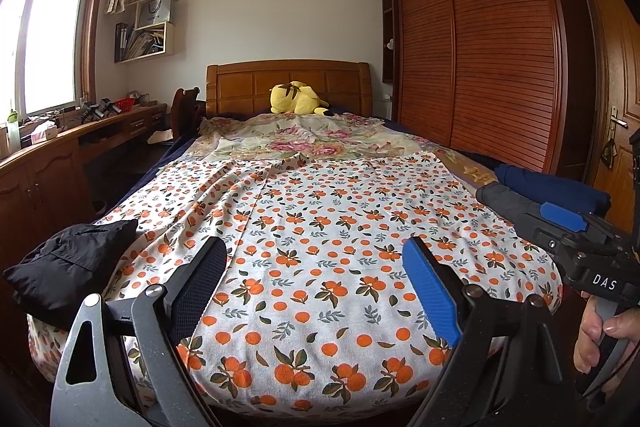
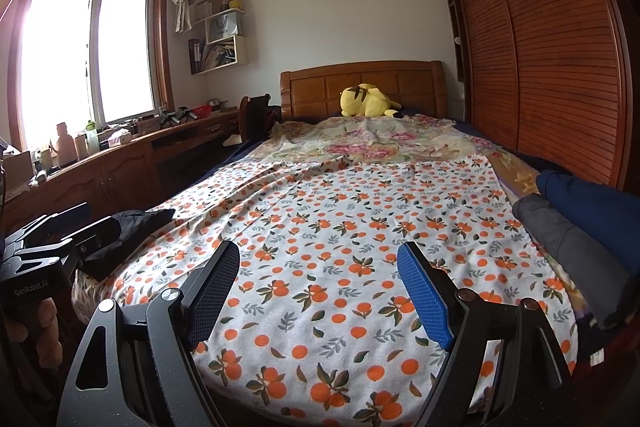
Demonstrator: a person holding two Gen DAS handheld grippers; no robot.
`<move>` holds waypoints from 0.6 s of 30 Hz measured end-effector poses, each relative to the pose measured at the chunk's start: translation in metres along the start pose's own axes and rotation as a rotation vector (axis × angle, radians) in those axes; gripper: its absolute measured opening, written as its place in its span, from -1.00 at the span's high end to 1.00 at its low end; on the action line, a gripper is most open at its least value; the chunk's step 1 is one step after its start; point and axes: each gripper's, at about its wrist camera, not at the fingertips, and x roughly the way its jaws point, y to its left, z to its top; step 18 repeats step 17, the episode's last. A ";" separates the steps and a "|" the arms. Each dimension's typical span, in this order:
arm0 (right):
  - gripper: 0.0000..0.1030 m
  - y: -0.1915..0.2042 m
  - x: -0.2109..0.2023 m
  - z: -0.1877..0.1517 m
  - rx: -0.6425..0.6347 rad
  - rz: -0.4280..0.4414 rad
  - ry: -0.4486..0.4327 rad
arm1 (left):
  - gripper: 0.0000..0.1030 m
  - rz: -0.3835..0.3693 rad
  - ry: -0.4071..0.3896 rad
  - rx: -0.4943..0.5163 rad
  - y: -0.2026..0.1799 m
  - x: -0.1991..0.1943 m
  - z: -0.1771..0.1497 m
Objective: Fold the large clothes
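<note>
A black garment (image 1: 68, 263) lies crumpled at the bed's near left corner, on an orange-fruit print sheet (image 1: 320, 227); it also shows in the right wrist view (image 2: 124, 239). A dark grey garment (image 1: 508, 203) and a navy garment (image 1: 556, 187) lie folded at the right edge, also in the right wrist view as grey (image 2: 560, 239) and navy (image 2: 592, 199). My left gripper (image 1: 316, 271) is open and empty above the sheet's near end. My right gripper (image 2: 320, 271) is open and empty, beside the left one.
A yellow plush toy (image 1: 298, 99) lies by the wooden headboard (image 1: 288, 79). A floral blanket (image 1: 312, 139) covers the far half of the bed. A wooden desk (image 1: 60, 155) runs along the left under the window. A slatted wardrobe (image 1: 480, 67) stands right.
</note>
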 end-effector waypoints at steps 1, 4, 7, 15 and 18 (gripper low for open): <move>-0.60 0.000 0.000 0.000 -0.001 0.001 0.001 | -0.75 -0.001 0.000 0.000 0.000 0.000 0.000; -0.60 0.000 0.000 0.000 -0.001 0.000 0.000 | -0.75 0.003 -0.002 0.001 -0.001 -0.001 0.000; -0.60 0.001 -0.001 0.001 0.000 -0.001 -0.001 | -0.75 0.002 -0.002 0.000 -0.001 -0.002 0.000; -0.60 0.001 -0.001 0.000 0.001 0.001 -0.001 | -0.75 0.002 -0.003 -0.002 -0.002 -0.003 0.000; -0.60 0.001 0.000 0.001 0.000 0.001 -0.001 | -0.75 0.002 -0.002 -0.001 -0.002 -0.003 0.001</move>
